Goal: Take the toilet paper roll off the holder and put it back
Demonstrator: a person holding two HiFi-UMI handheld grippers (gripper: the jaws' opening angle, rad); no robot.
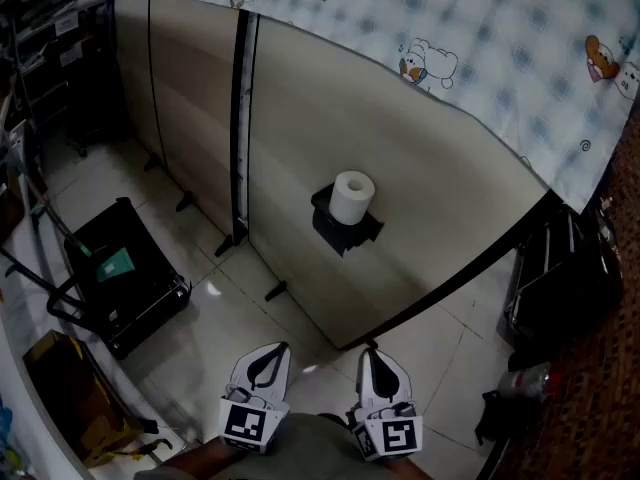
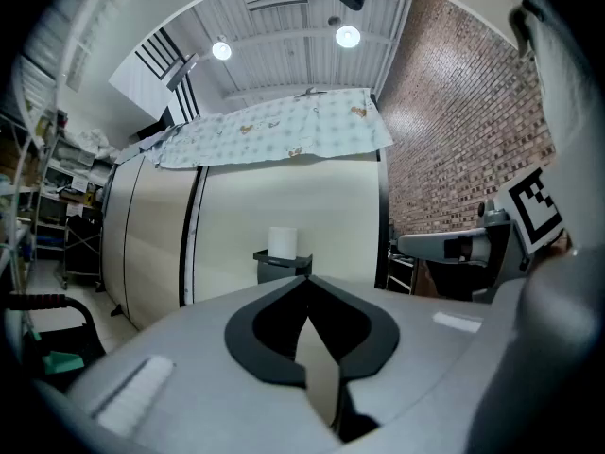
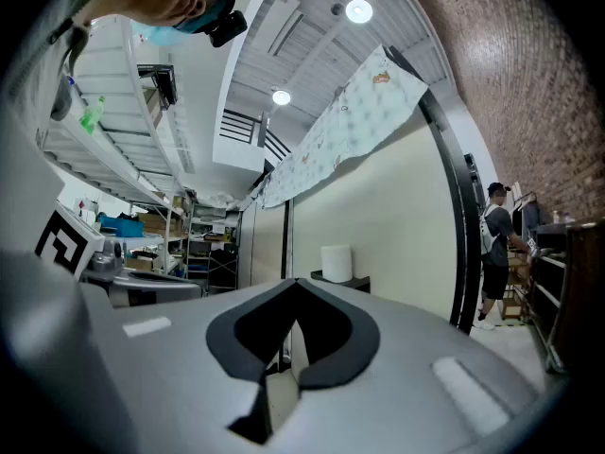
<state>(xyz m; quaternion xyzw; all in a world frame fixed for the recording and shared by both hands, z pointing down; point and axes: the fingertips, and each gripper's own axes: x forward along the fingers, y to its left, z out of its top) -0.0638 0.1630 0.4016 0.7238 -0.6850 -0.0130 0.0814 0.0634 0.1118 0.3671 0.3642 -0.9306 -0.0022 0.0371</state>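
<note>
A white toilet paper roll [image 1: 352, 196] stands upright on a black holder [image 1: 345, 230] fixed to a beige partition wall. Both grippers hang low in the head view, well short of the wall. My left gripper [image 1: 281, 348] and my right gripper [image 1: 370, 350] are side by side, both shut with nothing between the jaws. In the left gripper view the roll [image 2: 282, 242] and holder [image 2: 283, 266] lie straight beyond the closed tips [image 2: 307, 282]. Seen from the right gripper view, the roll [image 3: 337, 261] sits a little right of the closed tips [image 3: 295, 285].
A patterned cloth [image 1: 450, 38] drapes over the partition's top. On the tiled floor at left are a black case [image 1: 125, 278] and a cardboard box [image 1: 65, 388]. Dark equipment [image 1: 560, 283] stands at the right. A person [image 3: 498, 253] stands far off by the wall's end.
</note>
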